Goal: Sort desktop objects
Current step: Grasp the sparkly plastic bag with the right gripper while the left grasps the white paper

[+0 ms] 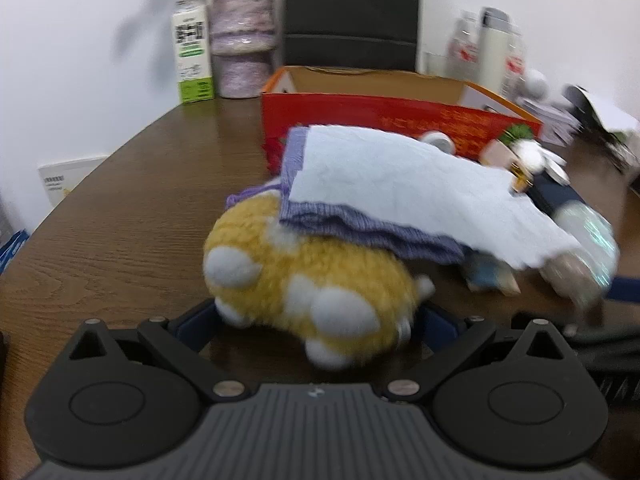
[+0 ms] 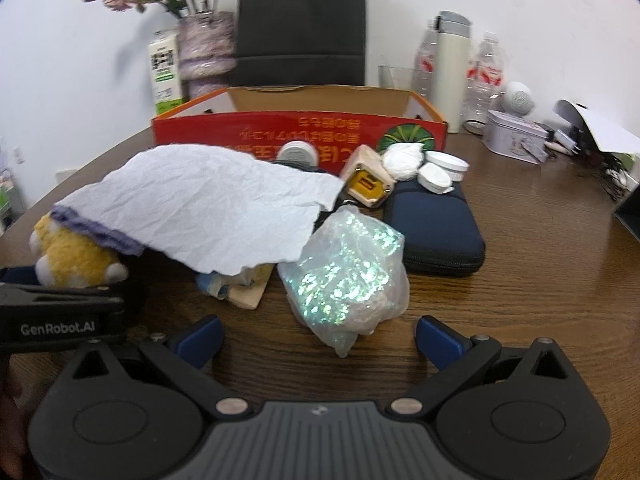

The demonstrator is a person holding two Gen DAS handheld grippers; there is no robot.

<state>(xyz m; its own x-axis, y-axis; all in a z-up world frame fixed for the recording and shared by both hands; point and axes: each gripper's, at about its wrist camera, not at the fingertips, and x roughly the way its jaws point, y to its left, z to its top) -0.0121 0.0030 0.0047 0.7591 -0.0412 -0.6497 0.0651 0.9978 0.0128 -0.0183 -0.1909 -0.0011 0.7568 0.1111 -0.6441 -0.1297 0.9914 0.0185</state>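
Left gripper [image 1: 316, 320] with fingers spread around the yellow plush toy [image 1: 308, 276] at lower centre of the left wrist view (contact unclear through blur). Right gripper [image 2: 318, 334] gapes wide before the iridescent bag [image 2: 348, 276], centre frame. A pale blue paper sheet [image 2: 216, 212] drapes the toy; red cardboard box [image 2: 260, 128] behind.

"GenRobot.AI" stands in white letters on the black body of the left claw [image 2: 60, 300].
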